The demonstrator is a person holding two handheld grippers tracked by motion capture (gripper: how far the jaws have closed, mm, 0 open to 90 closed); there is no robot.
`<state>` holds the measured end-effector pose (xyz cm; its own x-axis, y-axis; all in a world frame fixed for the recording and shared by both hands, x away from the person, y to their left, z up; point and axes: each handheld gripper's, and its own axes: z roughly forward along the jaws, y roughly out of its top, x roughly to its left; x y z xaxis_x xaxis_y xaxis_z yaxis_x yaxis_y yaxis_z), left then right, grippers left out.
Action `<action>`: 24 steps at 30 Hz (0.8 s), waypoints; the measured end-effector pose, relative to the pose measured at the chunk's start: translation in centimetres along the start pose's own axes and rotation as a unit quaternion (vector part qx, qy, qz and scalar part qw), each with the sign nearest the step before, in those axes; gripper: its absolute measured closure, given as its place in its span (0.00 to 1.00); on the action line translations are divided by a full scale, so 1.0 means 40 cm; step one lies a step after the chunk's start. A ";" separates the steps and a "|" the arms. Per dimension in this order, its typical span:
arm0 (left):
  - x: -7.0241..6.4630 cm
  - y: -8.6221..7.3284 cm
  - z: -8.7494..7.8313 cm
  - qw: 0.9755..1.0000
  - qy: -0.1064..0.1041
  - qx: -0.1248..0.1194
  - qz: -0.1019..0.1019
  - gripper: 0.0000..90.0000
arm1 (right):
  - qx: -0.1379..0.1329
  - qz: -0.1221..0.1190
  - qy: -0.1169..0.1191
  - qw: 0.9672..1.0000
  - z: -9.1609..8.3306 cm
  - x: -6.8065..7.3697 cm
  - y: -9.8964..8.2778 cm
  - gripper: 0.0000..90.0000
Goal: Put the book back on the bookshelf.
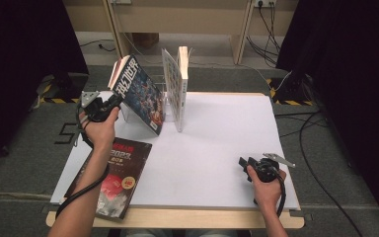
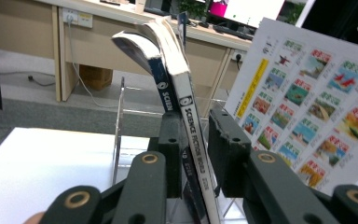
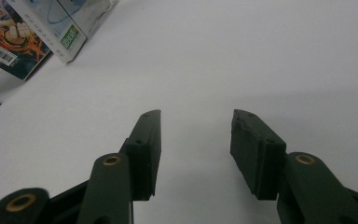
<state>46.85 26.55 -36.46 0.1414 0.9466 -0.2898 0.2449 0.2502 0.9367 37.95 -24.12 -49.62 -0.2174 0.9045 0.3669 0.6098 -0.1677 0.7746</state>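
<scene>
Leaning at the far left of the white table [image 1: 217,148], two Science Fiction World magazines [image 1: 139,94] tilt toward the upright white book [image 1: 177,86] in the clear stand [image 2: 120,126]. The left gripper [image 1: 112,102] straddles their spines; whether it clamps them, I cannot tell. The right gripper [image 1: 245,165] rests released, near right.
</scene>
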 end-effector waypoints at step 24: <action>0.009 -0.022 0.138 0.998 -0.011 0.035 -0.048 0.57 | 0.008 0.019 0.010 1.000 0.002 -0.011 0.000 0.59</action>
<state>51.97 25.55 -38.49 0.1345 0.9142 -0.3822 0.3239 0.3239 0.8889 38.12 -24.50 -49.85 -0.2078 0.8897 0.4065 0.6296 -0.1964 0.7517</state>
